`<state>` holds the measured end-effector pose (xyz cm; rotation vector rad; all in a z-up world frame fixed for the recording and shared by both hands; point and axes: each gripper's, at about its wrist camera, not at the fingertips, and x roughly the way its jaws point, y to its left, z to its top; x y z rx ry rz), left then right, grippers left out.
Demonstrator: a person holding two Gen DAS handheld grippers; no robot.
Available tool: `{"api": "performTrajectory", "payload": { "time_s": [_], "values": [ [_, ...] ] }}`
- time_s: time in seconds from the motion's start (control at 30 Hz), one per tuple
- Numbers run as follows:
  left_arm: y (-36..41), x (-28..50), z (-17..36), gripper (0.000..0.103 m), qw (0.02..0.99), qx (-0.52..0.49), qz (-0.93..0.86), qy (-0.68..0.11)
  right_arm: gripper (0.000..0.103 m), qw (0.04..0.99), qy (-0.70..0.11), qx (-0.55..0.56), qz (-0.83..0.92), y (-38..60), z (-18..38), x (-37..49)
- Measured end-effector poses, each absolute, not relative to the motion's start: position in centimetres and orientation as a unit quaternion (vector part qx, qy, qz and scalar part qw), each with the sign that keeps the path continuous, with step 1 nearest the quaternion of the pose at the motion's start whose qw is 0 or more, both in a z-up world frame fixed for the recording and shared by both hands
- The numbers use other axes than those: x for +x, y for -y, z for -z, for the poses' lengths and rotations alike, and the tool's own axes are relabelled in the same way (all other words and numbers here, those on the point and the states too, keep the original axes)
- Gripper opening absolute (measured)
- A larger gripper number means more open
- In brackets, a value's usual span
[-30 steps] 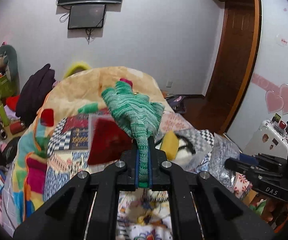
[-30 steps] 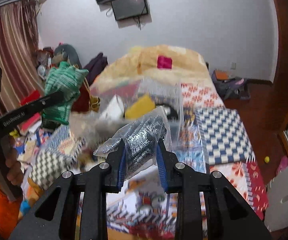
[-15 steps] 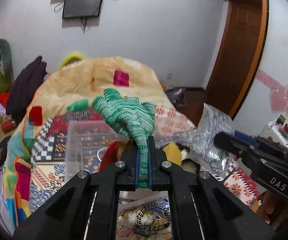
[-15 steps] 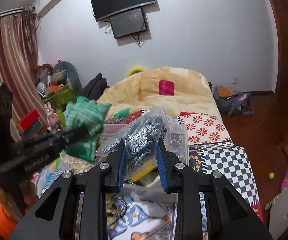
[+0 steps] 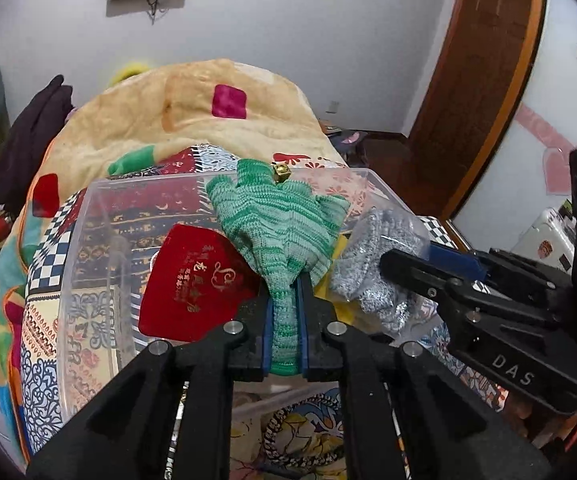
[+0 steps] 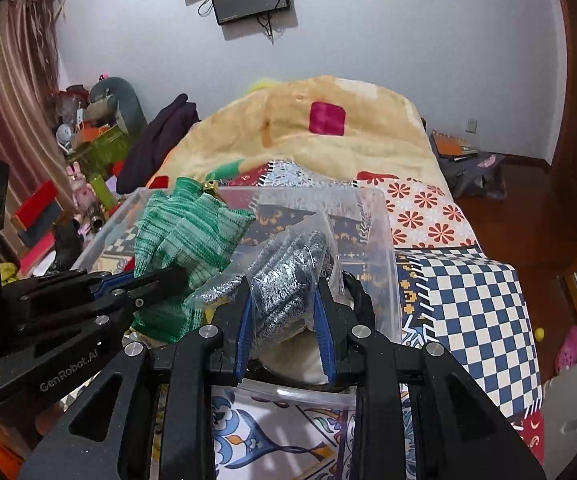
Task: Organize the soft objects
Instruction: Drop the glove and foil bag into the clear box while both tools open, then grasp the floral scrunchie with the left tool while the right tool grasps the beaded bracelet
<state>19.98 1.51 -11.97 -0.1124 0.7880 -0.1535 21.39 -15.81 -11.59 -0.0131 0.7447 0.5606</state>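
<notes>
My left gripper (image 5: 284, 320) is shut on a green knitted piece (image 5: 284, 224) with a small gold bell, held over a clear plastic bin (image 5: 88, 264) on the bed. My right gripper (image 6: 284, 320) is shut on a clear bag of grey sparkly knitwear (image 6: 288, 268), held over the same bin (image 6: 384, 264), right beside the green piece (image 6: 184, 236). In the left wrist view the bag (image 5: 376, 264) and the right gripper (image 5: 432, 268) sit just right of the green piece. A red pouch (image 5: 192, 280) and something yellow lie in the bin.
The bin stands on a patchwork bedspread (image 6: 472, 296) with a beige blanket (image 6: 328, 136) heaped behind it. Clutter and toys fill the left side (image 6: 88, 152). A wooden door (image 5: 484, 72) and floor are to the right.
Both grippers have come down and forward over the clear bin, with the green piece and the bag drawing close together. Both grips are unchanged.
</notes>
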Motion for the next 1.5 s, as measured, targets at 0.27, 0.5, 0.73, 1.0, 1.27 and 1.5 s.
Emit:
{"api": "performTrajectory", "payload": {
  "time_s": [0.27, 0.5, 0.73, 1.0, 1.27, 1.5],
  "values": [
    [-1.9, 17.7, 10.5, 0.034, 0.928, -0.042, 0.079, -0.363, 0.038, 0.893, -0.359, -0.007, -0.273, 16.5, 10.8, 20.5],
    [-3.1, 14.3, 8.3, 0.041, 0.941, -0.037, 0.063, -0.33, 0.05, 0.906, -0.321, -0.007, -0.276, 17.4, 8.8, 18.1],
    [-4.3, 11.2, 8.5, 0.051, 0.944, -0.036, 0.042, -0.324, 0.056, 0.904, -0.303, -0.013, -0.3, 16.9, 8.2, 15.5],
    [-5.3, 9.7, 12.5, 0.051, 0.929, -0.041, 0.026, -0.367, 0.056, 0.887, -0.34, -0.035, -0.309, 15.7, 11.6, 14.1],
    [-5.7, 9.8, 16.0, 0.051, 0.909, -0.056, 0.022, -0.413, 0.056, 0.862, -0.401, -0.043, -0.307, 14.5, 15.5, 15.8],
    [-4.9, 10.0, 16.7, 0.043, 0.905, -0.053, 0.03, -0.421, 0.041, 0.848, -0.429, -0.072, -0.301, 12.5, 17.2, 16.6]
  ]
}}
